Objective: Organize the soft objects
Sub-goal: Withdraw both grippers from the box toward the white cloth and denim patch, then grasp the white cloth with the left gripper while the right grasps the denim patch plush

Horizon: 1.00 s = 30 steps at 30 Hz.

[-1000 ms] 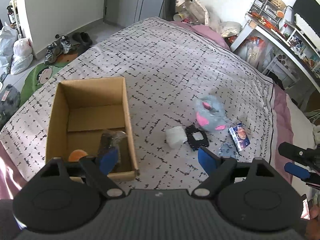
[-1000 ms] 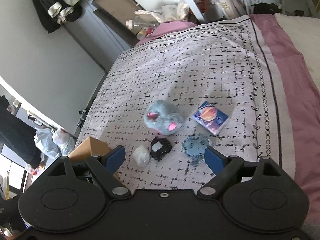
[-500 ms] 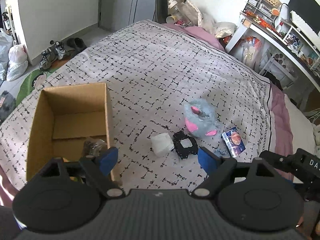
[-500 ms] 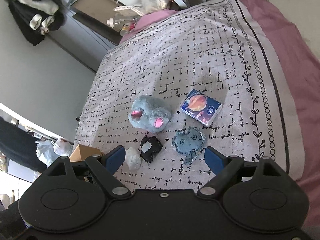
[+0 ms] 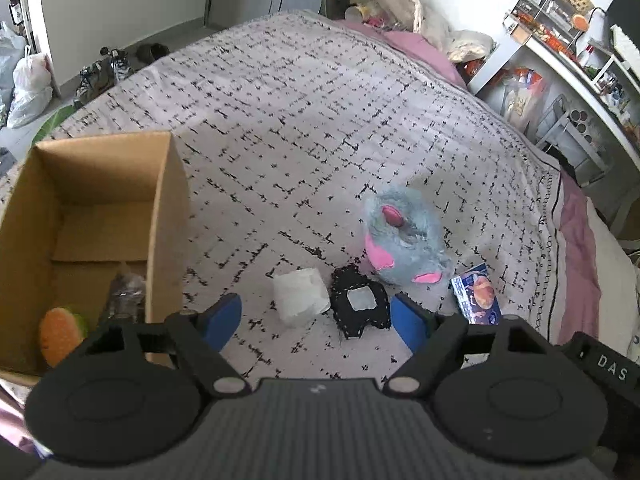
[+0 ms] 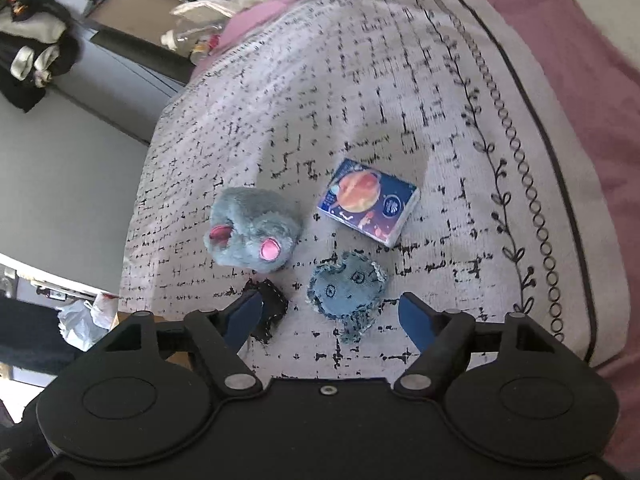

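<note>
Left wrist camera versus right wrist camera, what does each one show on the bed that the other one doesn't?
Only the left wrist view shows the open cardboard box, with an orange item inside, and the white wad on the bedspread.

Only the right wrist view shows the denim patch toy.

Both show the grey plush mouse, the black patch and the planet-print packet. The left gripper and right gripper are both open and empty.

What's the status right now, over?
Left gripper open, empty, above white pouch. Right gripper open, empty, over denim patch. Grey plush lies outside cardboard box. Nothing blocking.
</note>
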### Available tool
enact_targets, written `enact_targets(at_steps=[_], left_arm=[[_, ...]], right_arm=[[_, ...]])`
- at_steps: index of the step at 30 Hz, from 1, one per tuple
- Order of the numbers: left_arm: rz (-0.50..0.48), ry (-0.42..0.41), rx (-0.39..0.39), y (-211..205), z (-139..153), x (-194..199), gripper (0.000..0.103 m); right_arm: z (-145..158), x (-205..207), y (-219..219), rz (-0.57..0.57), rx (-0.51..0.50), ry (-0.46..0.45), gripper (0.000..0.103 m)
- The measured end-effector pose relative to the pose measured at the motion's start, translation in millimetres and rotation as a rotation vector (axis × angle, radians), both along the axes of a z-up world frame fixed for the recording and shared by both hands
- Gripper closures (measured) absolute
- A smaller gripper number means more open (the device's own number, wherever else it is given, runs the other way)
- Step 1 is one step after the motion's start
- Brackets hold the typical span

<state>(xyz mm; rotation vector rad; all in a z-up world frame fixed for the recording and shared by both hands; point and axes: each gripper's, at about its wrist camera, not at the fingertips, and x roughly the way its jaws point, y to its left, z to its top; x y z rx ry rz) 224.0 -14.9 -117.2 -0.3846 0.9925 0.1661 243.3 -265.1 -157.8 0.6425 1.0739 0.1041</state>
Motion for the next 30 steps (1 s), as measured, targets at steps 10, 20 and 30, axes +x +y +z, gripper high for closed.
enact_targets(at_steps=[10, 20, 30], left_arm=[[0.070, 0.051, -0.025, 6, -38, 26, 0.028], [0.125, 0.101, -0.014, 10, -72, 44, 0.034], [0.125, 0.116, -0.003, 5, -87, 51, 0.057]], right_arm=[[-25, 21, 8, 0.010, -0.028, 0.064, 0.032], [-48, 42, 23, 0.040, -0.066, 0.116, 0.032], [-55, 44, 39, 0.111, -0.171, 0.097, 0.056]])
